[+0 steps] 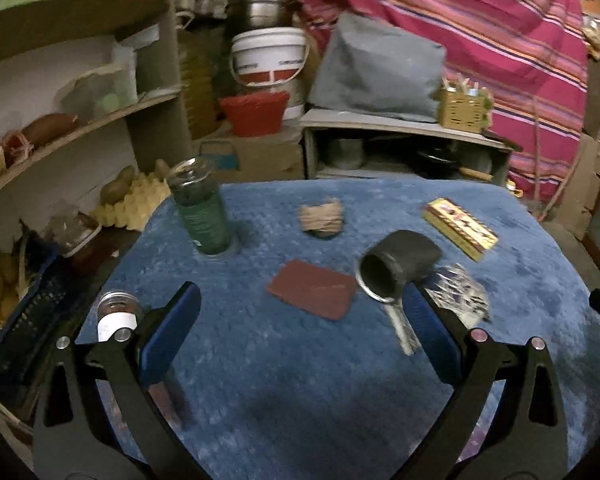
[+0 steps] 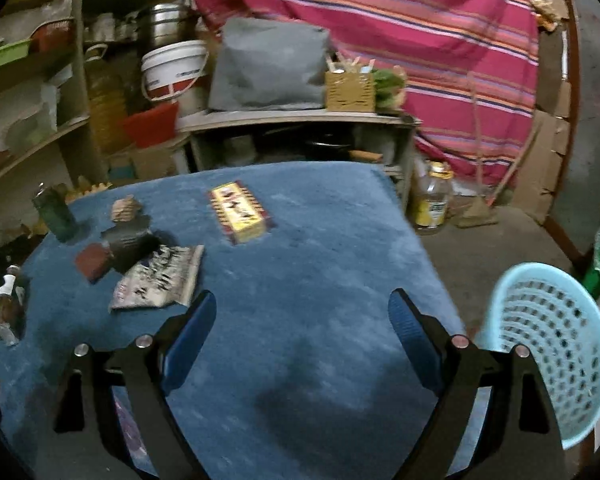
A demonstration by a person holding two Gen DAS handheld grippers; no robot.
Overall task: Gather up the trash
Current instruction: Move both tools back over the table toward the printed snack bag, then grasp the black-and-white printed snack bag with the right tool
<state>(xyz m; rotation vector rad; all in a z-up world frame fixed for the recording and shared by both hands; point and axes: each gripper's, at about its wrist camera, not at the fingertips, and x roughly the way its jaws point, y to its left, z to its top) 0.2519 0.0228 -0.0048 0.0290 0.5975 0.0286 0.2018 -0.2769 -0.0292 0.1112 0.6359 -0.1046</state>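
The trash lies on the blue-covered worktop (image 2: 320, 248), and the yellow box (image 2: 240, 213) is the landmark. To the left of the box in the right wrist view is a crumpled printed wrapper (image 2: 160, 278), and a dark tube (image 2: 130, 246) lies on its side, touching the wrapper's far edge. A flat red-brown card (image 2: 93, 260) is just beside the tube, further from the box. A small crumpled brown paper (image 2: 125, 208) sits behind the tube, and a green glass jar (image 2: 56, 214) stands upright further left, well apart from the box. A light blue perforated basket (image 2: 556, 344) stands off the worktop's right edge, well apart from the box.

The left tool (image 1: 300, 320) hangs above the worktop with jaws wide and nothing between them. The right tool (image 2: 302, 320) is also spread wide and empty.
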